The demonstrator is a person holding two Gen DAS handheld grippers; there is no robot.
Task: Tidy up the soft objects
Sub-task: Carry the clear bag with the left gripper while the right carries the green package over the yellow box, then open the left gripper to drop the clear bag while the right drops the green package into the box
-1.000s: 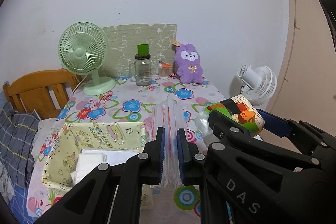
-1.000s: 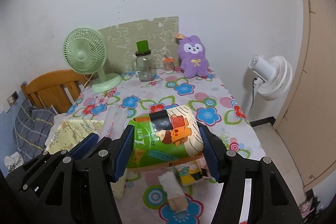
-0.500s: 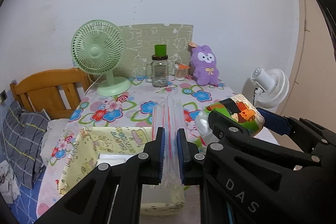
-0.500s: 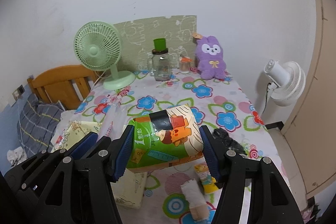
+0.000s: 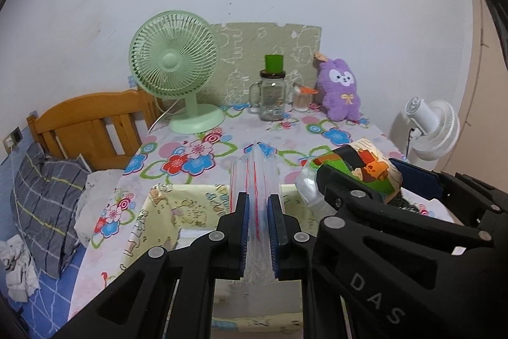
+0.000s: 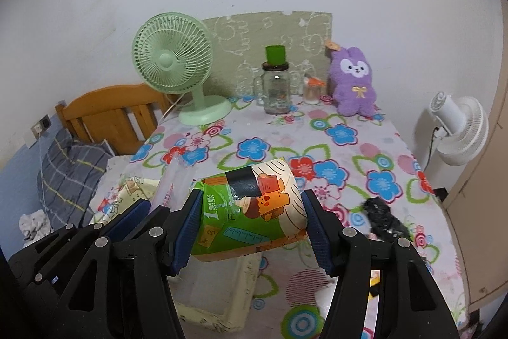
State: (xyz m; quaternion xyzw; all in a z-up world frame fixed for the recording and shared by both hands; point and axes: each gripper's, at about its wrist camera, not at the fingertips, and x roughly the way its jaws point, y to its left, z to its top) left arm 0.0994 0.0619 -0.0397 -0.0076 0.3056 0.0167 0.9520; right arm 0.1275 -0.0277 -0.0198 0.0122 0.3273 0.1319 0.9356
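My left gripper (image 5: 257,215) is shut on a stack of clear zip bags (image 5: 254,177) with red seal lines, held above the pale yellow fabric box (image 5: 181,205). My right gripper (image 6: 250,221) is shut on a soft tissue pack (image 6: 254,205) printed green, orange and cream, held above the box's right part (image 6: 219,297). The pack also shows in the left wrist view (image 5: 358,167), and the zip bags show in the right wrist view (image 6: 168,183). White folded items (image 5: 193,234) lie inside the box.
A flowered tablecloth (image 6: 343,154) covers the table. At the back stand a green fan (image 6: 177,65), a glass jar with a green cup (image 6: 275,88) and a purple plush rabbit (image 6: 352,84). A black crumpled item (image 6: 381,218) lies right. A wooden headboard (image 5: 89,126) and white fan (image 6: 457,129) flank the table.
Both grippers have drawn back and shifted left with their loads. The fabric box now lies under them, and the back of the table looks farther away.
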